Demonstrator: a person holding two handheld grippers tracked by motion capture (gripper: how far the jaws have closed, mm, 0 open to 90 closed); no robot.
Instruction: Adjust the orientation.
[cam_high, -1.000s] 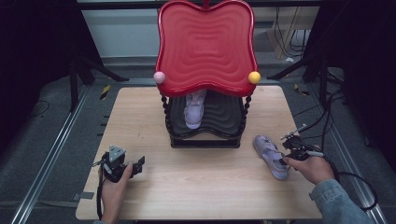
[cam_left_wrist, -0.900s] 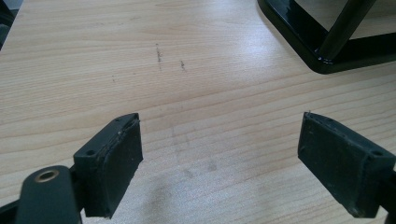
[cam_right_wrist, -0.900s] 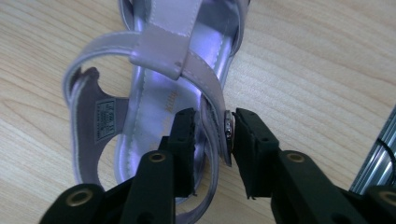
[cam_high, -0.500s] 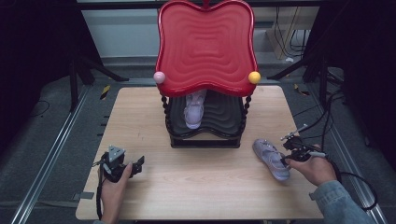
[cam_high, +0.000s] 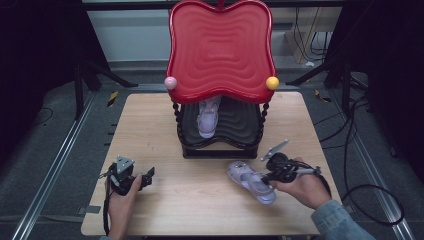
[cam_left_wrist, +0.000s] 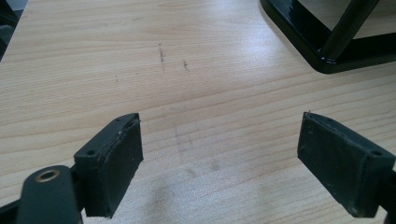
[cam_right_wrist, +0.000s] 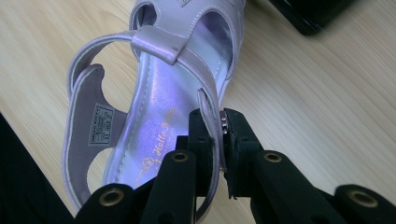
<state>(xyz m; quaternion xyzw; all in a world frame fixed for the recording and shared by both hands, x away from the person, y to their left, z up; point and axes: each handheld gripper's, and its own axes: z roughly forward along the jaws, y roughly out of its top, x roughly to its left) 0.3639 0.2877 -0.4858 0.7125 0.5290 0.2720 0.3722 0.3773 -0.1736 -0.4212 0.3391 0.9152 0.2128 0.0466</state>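
Right gripper (cam_high: 265, 176) clamped on a lilac sandal (cam_high: 250, 181) in front of the shoe rack (cam_high: 220, 132)

In the right gripper view the two black jaws are pinched onto the side strap of the sandal at its heel end, with the strap and its small buckle squeezed between the pads (the insole carries gold script and a label sits inside the heel strap); from above, the sandal lies slanted at the near right of the wooden table (cam_high: 150, 125), just in front of the black lower shelf of the rack, where a second lilac sandal (cam_high: 208, 116) rests under the red wavy top shelf (cam_high: 220, 50). The left gripper (cam_high: 135, 180) sits at the near left of the table, well apart from the rack, its jaws spread wide over bare wood with nothing between them
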